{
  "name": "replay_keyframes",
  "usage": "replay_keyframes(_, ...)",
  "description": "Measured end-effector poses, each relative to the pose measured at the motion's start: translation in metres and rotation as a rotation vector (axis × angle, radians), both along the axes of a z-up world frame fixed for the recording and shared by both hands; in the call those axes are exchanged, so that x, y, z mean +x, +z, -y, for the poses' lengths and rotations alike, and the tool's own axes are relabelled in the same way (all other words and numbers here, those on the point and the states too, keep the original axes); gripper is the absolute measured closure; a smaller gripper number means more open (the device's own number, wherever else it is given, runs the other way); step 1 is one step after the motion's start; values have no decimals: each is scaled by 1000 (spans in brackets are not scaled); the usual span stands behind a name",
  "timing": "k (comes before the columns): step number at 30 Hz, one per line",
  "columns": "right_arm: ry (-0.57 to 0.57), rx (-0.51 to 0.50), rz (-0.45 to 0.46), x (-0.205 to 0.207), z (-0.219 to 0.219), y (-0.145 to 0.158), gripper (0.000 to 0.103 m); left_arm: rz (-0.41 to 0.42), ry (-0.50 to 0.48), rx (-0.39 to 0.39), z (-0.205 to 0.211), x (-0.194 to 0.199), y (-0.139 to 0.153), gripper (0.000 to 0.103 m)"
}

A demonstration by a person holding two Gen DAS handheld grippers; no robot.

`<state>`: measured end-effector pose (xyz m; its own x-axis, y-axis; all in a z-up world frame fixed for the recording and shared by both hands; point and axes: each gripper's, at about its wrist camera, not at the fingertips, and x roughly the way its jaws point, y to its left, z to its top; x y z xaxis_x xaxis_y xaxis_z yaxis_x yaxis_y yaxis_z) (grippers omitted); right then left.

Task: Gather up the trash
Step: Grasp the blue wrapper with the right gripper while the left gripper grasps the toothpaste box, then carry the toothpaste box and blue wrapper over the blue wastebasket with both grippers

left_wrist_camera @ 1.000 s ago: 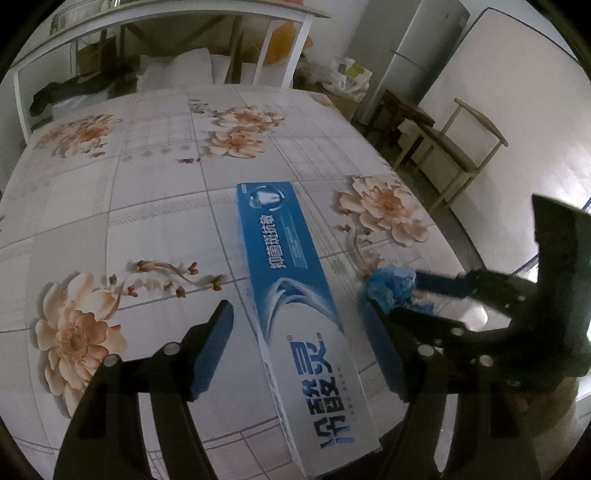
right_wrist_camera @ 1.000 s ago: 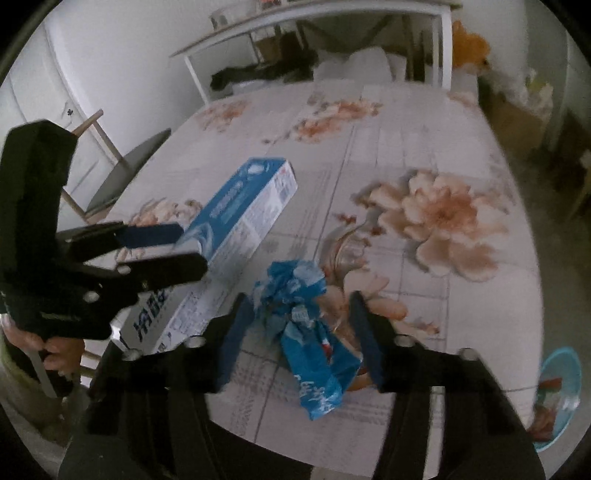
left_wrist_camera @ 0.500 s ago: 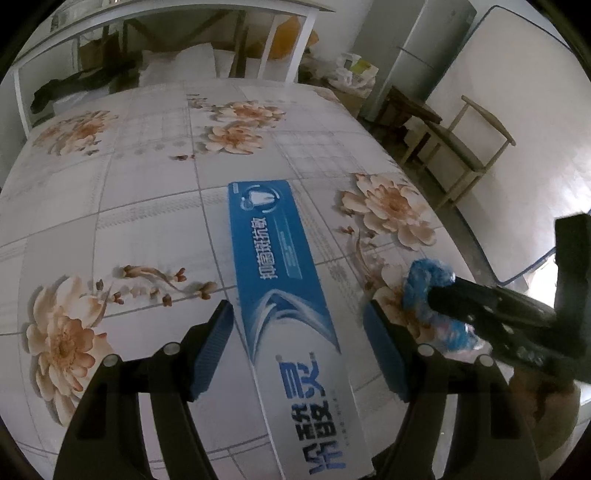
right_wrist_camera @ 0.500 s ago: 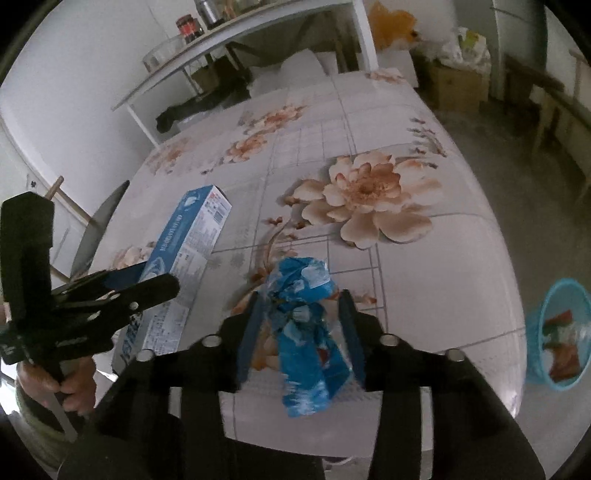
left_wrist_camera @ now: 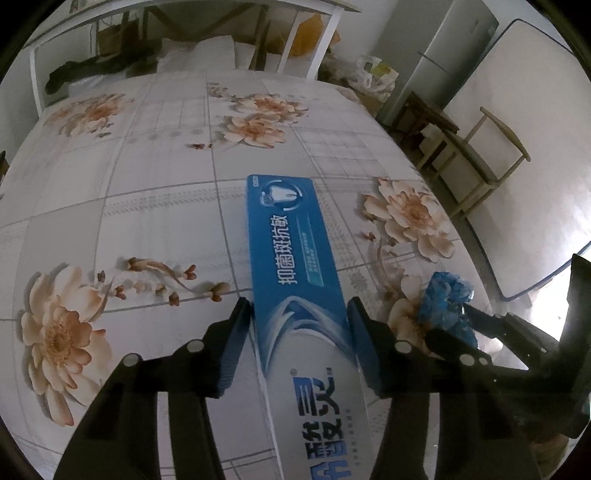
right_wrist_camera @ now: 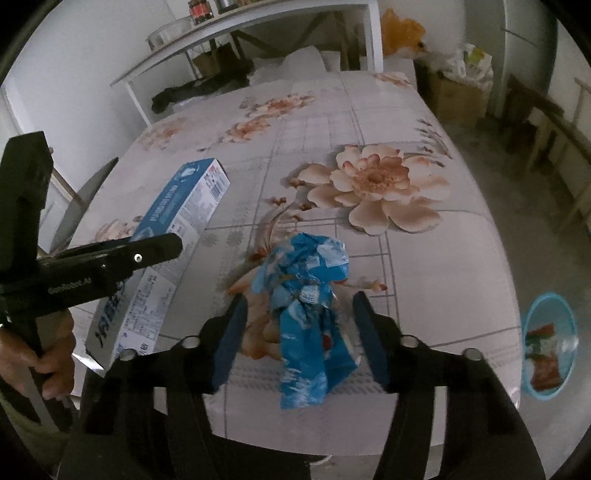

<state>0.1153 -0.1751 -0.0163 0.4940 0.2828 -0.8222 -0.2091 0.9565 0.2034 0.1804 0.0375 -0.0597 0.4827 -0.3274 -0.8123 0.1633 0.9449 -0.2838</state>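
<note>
A long blue toothpaste box [left_wrist_camera: 291,258] lies on the flowered tablecloth [left_wrist_camera: 147,229], its near end past the table's front edge. My left gripper [left_wrist_camera: 297,306] straddles it; its jaws are closing and both pads touch the box's long sides. The same box [right_wrist_camera: 177,221] shows at the left of the right wrist view, under a left finger [right_wrist_camera: 147,251]. A crumpled blue wrapper [right_wrist_camera: 306,314] rests near the front edge between the fingers of my right gripper [right_wrist_camera: 299,302], which is open with a gap on each side. The wrapper [left_wrist_camera: 443,302] also appears beside the box.
A light blue basket [right_wrist_camera: 532,325] with trash inside stands on the floor to the right of the table. A wooden chair [left_wrist_camera: 480,158] and a grey fridge [left_wrist_camera: 454,55] are on the right. A white shelf frame [right_wrist_camera: 258,26] stands behind the table. A hand [right_wrist_camera: 40,350] holds the left tool.
The left jaws have narrowed from wide apart to touching the box's sides. The right jaws, close around the wrapper before, now stand wider with gaps beside it.
</note>
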Motion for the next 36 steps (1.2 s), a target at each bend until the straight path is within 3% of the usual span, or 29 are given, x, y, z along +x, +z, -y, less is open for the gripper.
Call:
replay_keyframes(5, -25, 8, -4, 0, 5, -2, 70, 2, 11, -11, -3, -1, 0, 52)
replay_keyframes(11, -56, 56, -11, 0, 12, -1, 80, 22, 18, -25, -7, -3, 5, 54)
replay_keyframes(26, -137, 194, 17, -19, 33, 18, 83, 136, -6, -99, -9, -29, 52, 55)
replay_keyframes(36, -304, 295, 112, -60, 103, 43, 83, 195, -191, -147, 63, -35, 95, 55)
